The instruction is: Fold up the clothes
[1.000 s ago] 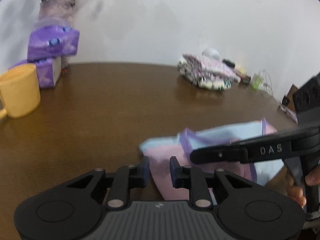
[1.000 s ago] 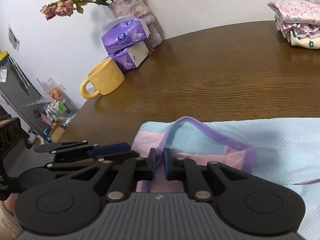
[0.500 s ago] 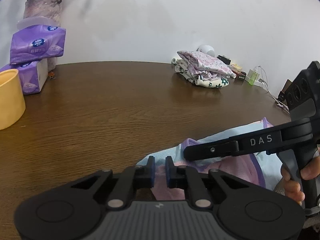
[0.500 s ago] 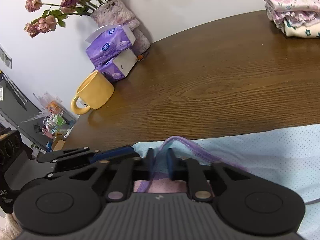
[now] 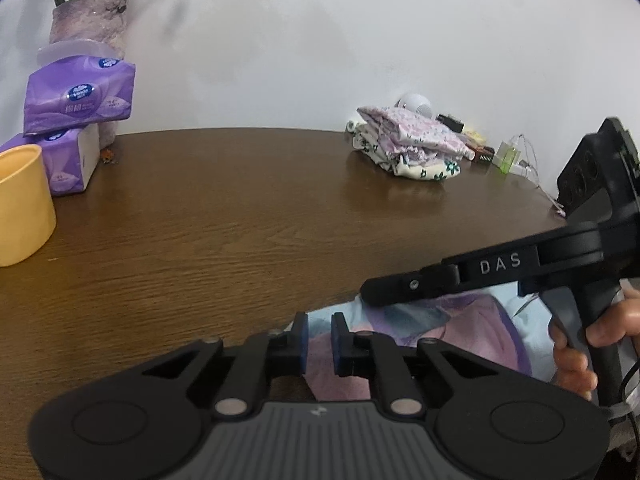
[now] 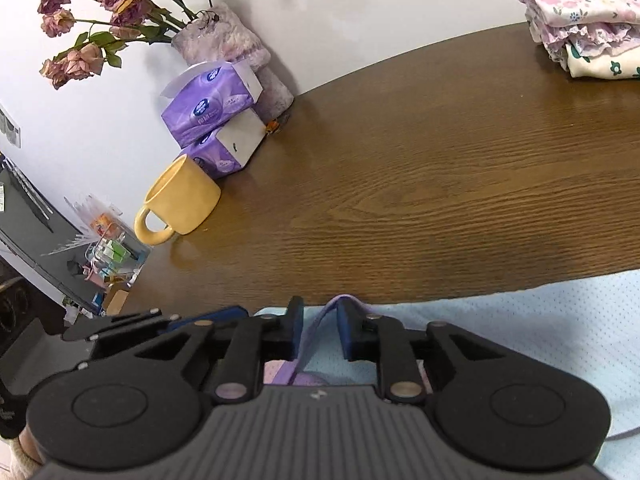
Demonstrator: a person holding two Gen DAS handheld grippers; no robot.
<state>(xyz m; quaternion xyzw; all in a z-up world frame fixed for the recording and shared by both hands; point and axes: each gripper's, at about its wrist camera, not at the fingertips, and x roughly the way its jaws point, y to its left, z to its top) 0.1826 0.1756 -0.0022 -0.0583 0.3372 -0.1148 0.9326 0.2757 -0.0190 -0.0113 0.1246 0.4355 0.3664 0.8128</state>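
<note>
**Desk:** Left wrist view first. What is in the shot?

**Me:** My left gripper (image 5: 319, 328), low over the near edge of the brown table (image 5: 240, 220), where the pastel garment (image 5: 460, 332) lies. The jaws stand almost shut with the cloth's pale-blue corner between the pads. I read that as a pinch on the garment, though the pads hide the exact contact. My right hand (image 5: 580, 356) grips its own tool's handle just beside, the black fingers reaching over the same cloth.

**Desk:** And the right wrist view?

**Me:** My right gripper (image 6: 320, 316), at the same near edge, jaws closing on the purple trim (image 6: 310, 344), which stands up as a loop between the pads. Blue mesh fabric spreads away to the right. A yellow mug (image 6: 180, 200) sits off to the left, and a folded stack (image 6: 580, 20) at the far corner (well apart from this piece).

**Desk:** What does the step ask of you?

**Me:** As I judge it, I am taking the near edge in two places before folding it over. Each pinch should catch the fabric itself, not only the trim, which could stretch or slip out. Then I should raise both hands together and level, so that the edge stays straight. After that I carry it across and lay it down without dragging the layer underneath.
</note>
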